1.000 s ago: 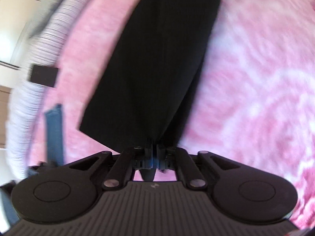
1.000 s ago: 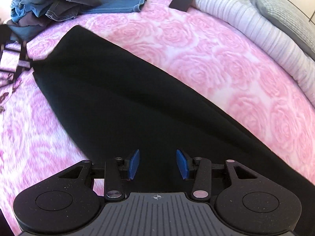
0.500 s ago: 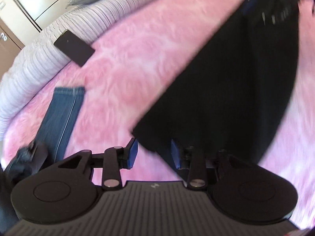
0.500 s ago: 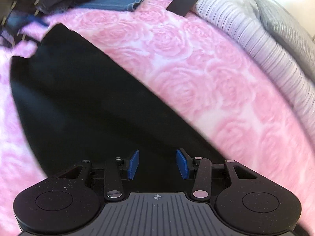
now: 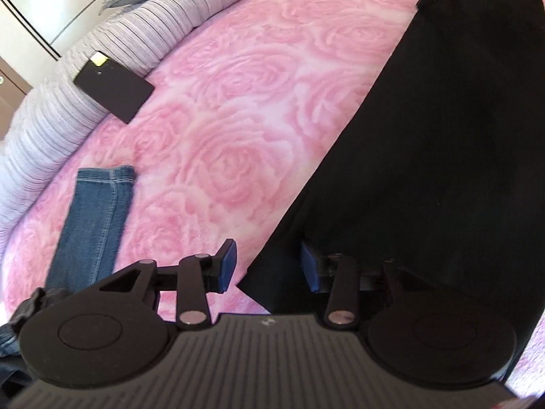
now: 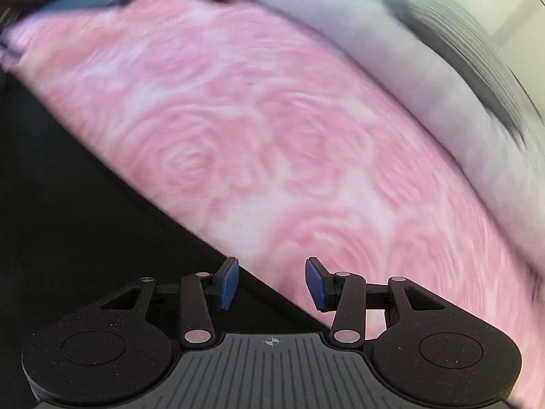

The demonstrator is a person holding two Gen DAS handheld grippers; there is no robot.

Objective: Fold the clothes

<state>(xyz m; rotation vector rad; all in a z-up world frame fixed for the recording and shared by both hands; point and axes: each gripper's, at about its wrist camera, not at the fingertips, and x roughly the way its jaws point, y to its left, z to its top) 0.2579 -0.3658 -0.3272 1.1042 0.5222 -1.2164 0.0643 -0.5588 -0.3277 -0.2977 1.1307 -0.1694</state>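
Left wrist view: blue denim trouser leg (image 5: 98,218) lies aside; left gripper (image 5: 269,266), fingers apart, straddles the corner of the long black garment (image 5: 442,156) spread flat on the pink rose-patterned bedspread (image 5: 238,109), apparently for folding; right gripper (image 6: 272,283), likewise parted, hovers at its edge.

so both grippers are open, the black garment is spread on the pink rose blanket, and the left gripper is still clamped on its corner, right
Not quite. The left wrist view shows the left gripper open, its blue pads apart over the corner of the black garment, not clamped on it. The rest holds: the right gripper is open too, and the garment lies spread on the pink rose blanket.
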